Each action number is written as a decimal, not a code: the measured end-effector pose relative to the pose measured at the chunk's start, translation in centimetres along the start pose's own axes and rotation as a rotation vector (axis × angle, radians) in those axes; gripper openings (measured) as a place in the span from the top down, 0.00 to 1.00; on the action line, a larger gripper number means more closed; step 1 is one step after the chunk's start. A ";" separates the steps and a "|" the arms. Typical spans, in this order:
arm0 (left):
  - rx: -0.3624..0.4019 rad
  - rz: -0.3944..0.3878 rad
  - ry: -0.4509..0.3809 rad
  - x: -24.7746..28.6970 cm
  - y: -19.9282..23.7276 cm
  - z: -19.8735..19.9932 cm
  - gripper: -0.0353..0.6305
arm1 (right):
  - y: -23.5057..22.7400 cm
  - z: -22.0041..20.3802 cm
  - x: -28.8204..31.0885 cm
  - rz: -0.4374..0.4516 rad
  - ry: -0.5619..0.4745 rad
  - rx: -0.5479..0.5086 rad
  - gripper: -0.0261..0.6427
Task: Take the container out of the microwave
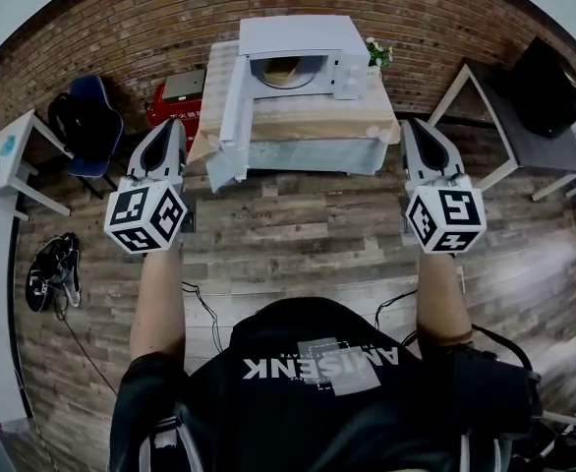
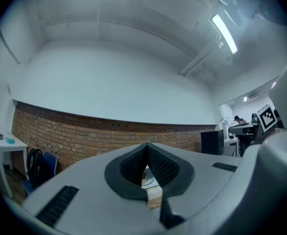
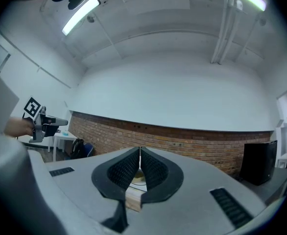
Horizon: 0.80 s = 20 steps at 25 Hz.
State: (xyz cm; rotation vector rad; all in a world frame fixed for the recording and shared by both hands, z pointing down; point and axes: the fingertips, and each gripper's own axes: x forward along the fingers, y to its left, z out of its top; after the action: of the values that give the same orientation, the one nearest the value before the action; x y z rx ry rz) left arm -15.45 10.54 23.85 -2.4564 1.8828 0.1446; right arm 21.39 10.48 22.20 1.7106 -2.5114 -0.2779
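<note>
We hold left gripper (image 1: 173, 123) and right gripper (image 1: 409, 124) short of worktop (image 1: 313, 126), both jaws clenched, empty; microwave (image 1: 303, 37) open, container (image 1: 288, 71) inside.

Cool, flat light from ceiling tube lights (image 2: 224, 33) fills the room, the tubes flaring white in both gripper views. Fisheye lenses bow the brick wall (image 1: 121, 37) and leave black corners on every frame. The microwave (image 1: 298, 37) reads pale, near washed out; the floor (image 1: 298, 254) carries a soft sheen at right and only faint shadows. Colours run bluish and muted.
</note>
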 end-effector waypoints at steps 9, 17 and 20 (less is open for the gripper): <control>0.016 -0.019 0.080 1.6 -4.2 -2.1 0.93 | -6.4 -2.8 -2.1 -0.047 0.004 0.004 0.89; 0.017 -0.006 0.072 3.2 -9.1 -2.8 0.93 | -10.5 -3.7 -2.2 -0.004 -0.031 0.050 0.89; 0.015 0.018 0.065 3.7 -10.1 -2.8 0.93 | -11.1 -4.4 -1.5 0.017 -0.036 0.074 0.89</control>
State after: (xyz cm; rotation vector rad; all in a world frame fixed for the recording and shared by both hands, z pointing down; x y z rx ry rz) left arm -4.62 9.33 26.00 -2.4640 1.9245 0.0514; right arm 32.88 7.48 24.30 1.7245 -2.5923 -0.2184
